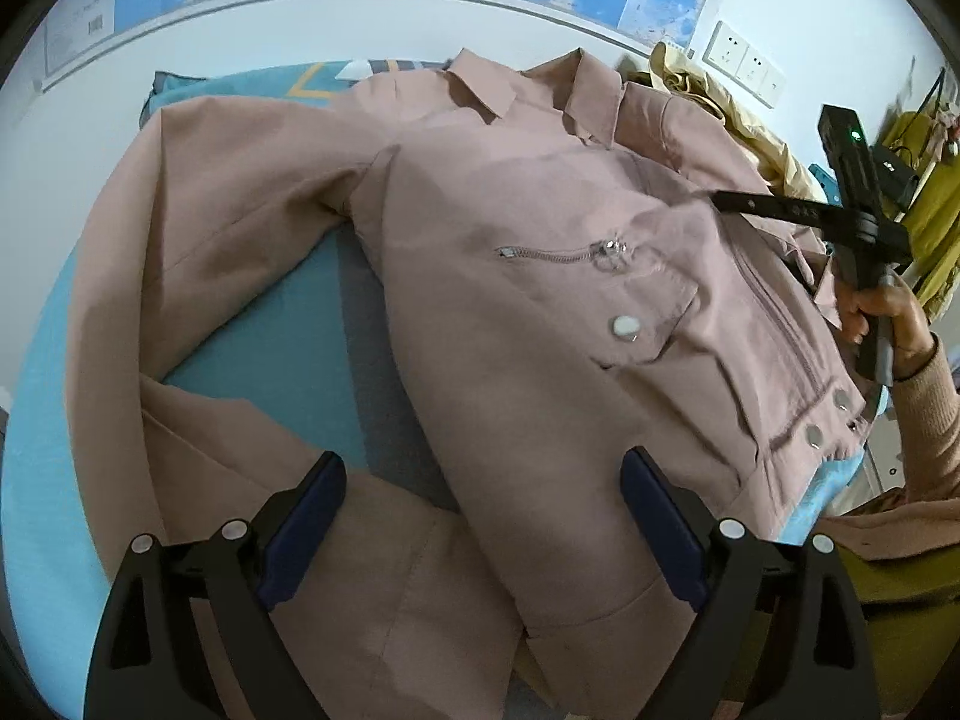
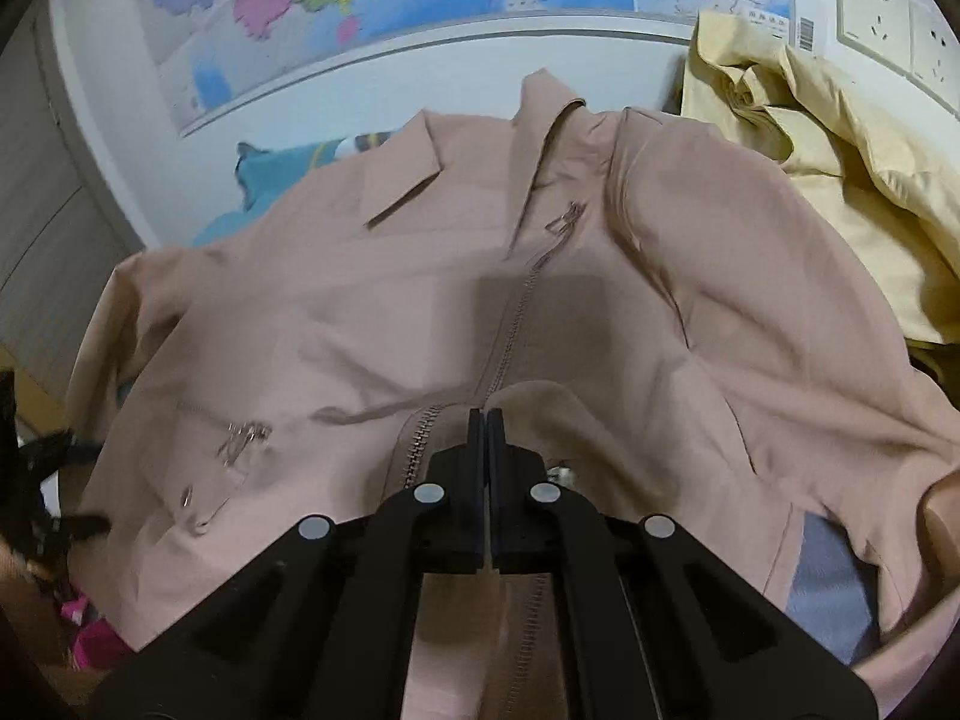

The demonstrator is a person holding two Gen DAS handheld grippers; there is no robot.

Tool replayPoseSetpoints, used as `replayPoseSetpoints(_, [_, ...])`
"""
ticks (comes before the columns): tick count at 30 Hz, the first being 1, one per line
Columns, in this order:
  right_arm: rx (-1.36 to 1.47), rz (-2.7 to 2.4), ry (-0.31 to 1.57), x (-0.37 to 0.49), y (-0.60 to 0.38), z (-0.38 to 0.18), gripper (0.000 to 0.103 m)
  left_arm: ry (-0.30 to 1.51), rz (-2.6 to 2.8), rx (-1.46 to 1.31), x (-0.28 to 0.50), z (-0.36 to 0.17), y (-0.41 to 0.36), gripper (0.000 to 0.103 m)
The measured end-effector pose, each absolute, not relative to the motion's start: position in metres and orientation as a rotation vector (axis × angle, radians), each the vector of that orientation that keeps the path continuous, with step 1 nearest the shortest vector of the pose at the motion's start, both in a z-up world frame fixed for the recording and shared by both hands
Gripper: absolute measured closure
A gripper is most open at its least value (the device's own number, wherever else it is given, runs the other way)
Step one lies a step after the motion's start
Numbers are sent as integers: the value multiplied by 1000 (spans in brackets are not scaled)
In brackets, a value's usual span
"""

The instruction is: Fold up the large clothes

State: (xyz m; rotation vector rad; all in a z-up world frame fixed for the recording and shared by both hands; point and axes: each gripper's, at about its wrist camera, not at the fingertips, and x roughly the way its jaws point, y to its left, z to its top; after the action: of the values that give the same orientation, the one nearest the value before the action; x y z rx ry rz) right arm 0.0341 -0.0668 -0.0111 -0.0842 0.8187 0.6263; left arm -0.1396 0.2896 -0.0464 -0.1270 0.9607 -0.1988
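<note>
A dusty-pink zip jacket (image 1: pixel 528 276) lies spread on a teal and grey cover (image 1: pixel 288 324), collar toward the wall, one sleeve bent out to the left. My left gripper (image 1: pixel 480 480) is open and empty, its fingers hovering over the jacket's lower hem and sleeve cuff. My right gripper (image 2: pixel 486 420) is shut on the jacket (image 2: pixel 600 276) front edge beside the zipper (image 2: pixel 510 324), lifting a fold of fabric. In the left wrist view the right gripper (image 1: pixel 720 198) reaches in from the right over the jacket's front.
A pale yellow garment (image 2: pixel 840 192) is heaped at the back right by wall sockets (image 2: pixel 870 6). A map (image 2: pixel 420 6) hangs on the wall behind. More clothes (image 1: pixel 936 204) hang at the far right.
</note>
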Motion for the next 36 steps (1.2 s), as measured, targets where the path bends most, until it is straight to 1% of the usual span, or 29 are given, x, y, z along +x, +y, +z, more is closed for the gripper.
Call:
replayPoseSetpoints(3, [-68,636,868,38,-64,-23,101,973,-215,-130,-142,-48,288,11])
replayPoseSetpoints(4, [-65,649,881,37,-64,-25,99,972,-222,-135,-143,-48,289,10])
replayPoseSetpoints(5, [-47,648,878,31,-73,-22,94,971,-235,-144,-146,-48,289,10])
replayPoseSetpoints(6, [-29,658,861,26,-79,-17,71,969,-252,-153,-149,-48,289,10])
replayPoseSetpoints(7, [-10,672,834,19,-89,-10,35,967,-272,-162,-152,-48,288,9])
replayPoseSetpoints(8, [7,652,783,7,-108,1,22,969,-285,-168,-155,-48,288,7])
replayPoseSetpoints(9, [9,633,758,-1,-120,6,18,970,-292,-167,-157,-49,286,7])
replayPoseSetpoints(11, [40,629,762,-19,-155,11,19,967,-299,-149,-162,-51,282,7])
replayPoseSetpoints(12, [64,629,781,-24,-168,8,17,963,-301,-141,-165,-51,279,7])
replayPoseSetpoints(18, [225,613,979,-52,-229,-47,15,959,-299,-97,-170,-52,266,7])
replayPoseSetpoints(20, [286,658,1015,-58,-232,-62,16,967,-279,-66,-169,-52,261,7])
replayPoseSetpoints(21, [279,685,985,-65,-230,-61,17,971,-268,-59,-168,-52,259,7])
replayPoseSetpoints(22, [295,717,993,-68,-228,-62,17,973,-256,-52,-168,-51,258,10])
replayPoseSetpoints(23, [320,757,1008,-69,-224,-64,19,975,-235,-42,-167,-51,257,15])
replayPoseSetpoints(24, [337,782,1023,-68,-220,-66,20,978,-210,-35,-167,-50,256,18])
replayPoseSetpoints(25, [349,787,1016,-68,-219,-67,20,977,-191,-31,-166,-49,256,26])
replayPoseSetpoints(26, [354,787,1016,-68,-218,-66,21,977,-170,-26,-166,-49,256,31])
replayPoseSetpoints(27, [369,782,1019,-67,-220,-66,37,976,-154,-22,-166,-48,257,35])
replayPoseSetpoints(28, [403,782,1040,-65,-223,-69,75,968,-123,-11,-165,-46,257,50])
replayPoseSetpoints(29, [444,785,1064,-63,-227,-73,91,968,-102,-5,-165,-45,258,63])
replayPoseSetpoints(30, [471,795,1072,-62,-227,-76,92,967,-89,-4,-165,-44,259,69])
replayPoseSetpoints(32, [496,811,1049,-65,-231,-71,93,950,-89,-34,-166,-36,266,90])
replayPoseSetpoints(34, [530,849,994,-77,-238,-55,94,921,-149,-124,-171,-20,280,97])
replayPoseSetpoints(36, [488,863,951,-92,-243,-35,96,891,-174,-148,-179,-5,285,98])
